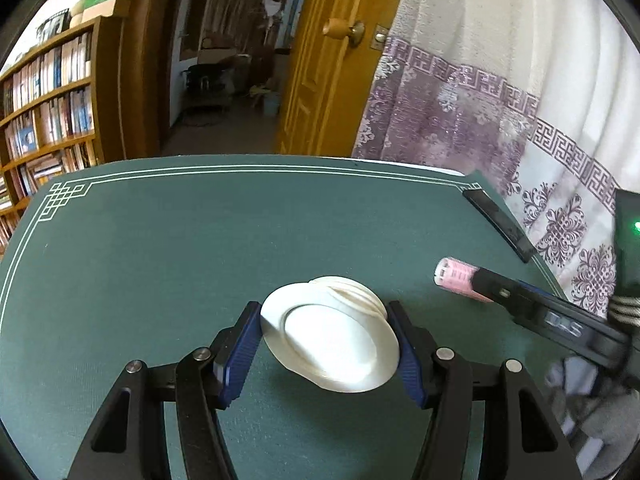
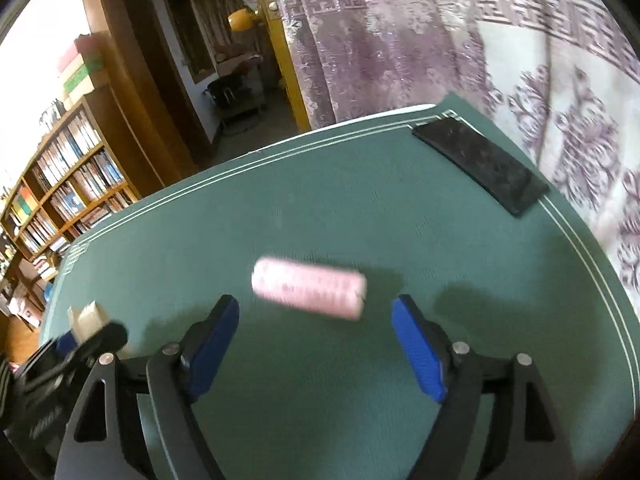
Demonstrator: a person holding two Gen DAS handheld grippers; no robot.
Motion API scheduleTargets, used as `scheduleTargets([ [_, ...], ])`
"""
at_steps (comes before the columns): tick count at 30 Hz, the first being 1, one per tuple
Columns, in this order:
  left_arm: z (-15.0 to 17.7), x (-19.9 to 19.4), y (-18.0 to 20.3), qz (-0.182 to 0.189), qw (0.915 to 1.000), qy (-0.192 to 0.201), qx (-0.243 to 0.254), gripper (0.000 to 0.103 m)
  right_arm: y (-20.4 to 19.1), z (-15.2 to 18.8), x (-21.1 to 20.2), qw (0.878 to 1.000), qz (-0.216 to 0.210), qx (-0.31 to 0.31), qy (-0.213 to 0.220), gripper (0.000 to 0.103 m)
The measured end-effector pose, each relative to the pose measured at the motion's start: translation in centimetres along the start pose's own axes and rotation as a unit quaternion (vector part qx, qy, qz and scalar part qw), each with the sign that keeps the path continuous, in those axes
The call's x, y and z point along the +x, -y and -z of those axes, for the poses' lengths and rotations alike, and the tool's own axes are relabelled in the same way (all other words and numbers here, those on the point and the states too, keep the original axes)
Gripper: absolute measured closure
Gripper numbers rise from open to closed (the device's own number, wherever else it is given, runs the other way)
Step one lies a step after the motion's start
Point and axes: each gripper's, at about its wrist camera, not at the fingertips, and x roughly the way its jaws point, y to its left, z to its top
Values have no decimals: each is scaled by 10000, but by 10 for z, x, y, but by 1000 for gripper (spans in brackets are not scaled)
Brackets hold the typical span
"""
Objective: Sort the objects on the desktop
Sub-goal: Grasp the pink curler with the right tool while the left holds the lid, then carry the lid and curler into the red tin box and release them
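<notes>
My left gripper [image 1: 324,312] is shut on a white round lid-like object [image 1: 332,336], tilted, just above the green mat [image 1: 160,248]. A pink cylinder [image 2: 309,293] lies on the mat just ahead of my right gripper [image 2: 316,308], whose blue pads [image 2: 416,344] stand wide apart on either side of it, not touching. In the left wrist view the pink cylinder [image 1: 458,276] shows at the tip of the right gripper's fingers [image 1: 520,300]. The left gripper with the white object [image 2: 86,316] appears at the lower left of the right wrist view.
A black flat phone-like slab [image 2: 480,166] lies near the mat's far right corner; it also shows in the left wrist view [image 1: 498,220]. A patterned curtain [image 1: 500,100] hangs to the right. A bookshelf [image 1: 48,100] and an open door [image 1: 332,60] stand beyond the table.
</notes>
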Motion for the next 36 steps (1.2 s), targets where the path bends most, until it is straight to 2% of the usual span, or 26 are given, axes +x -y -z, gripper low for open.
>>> scheduleTargets([
  [3, -1, 0, -7, -34, 9999, 21, -112, 39, -10, -10, 19, 9999, 66, -66, -126, 20],
  [6, -2, 2, -14, -64, 9996, -4, -261, 40, -14, -12, 33, 9992, 316, -173, -197, 19],
  [8, -1, 5, -16, -52, 9995, -39, -301, 40, -11, -9, 40, 9988, 317, -138, -355, 25],
  [13, 1, 7, -11, -3, 9997, -48, -254, 40, -12, 2, 23, 9982, 362, -421, -246, 25],
  [19, 1, 5, 2, 149, 9998, -58, -134, 40, 3, 23, -28, 9996, 149, -216, -74, 25],
  [24, 5, -3, 25, 341, 9994, -74, 79, 39, 25, 48, -87, 9999, 3, -3, 172, 25],
  [30, 19, -19, 72, 708, 9960, -177, 514, 39, 65, 87, -171, 9975, 263, 173, 627, 25],
  [36, 36, -42, 140, 1229, 9866, -238, 1047, 40, 123, 123, -240, 9923, 674, 530, 890, 25],
])
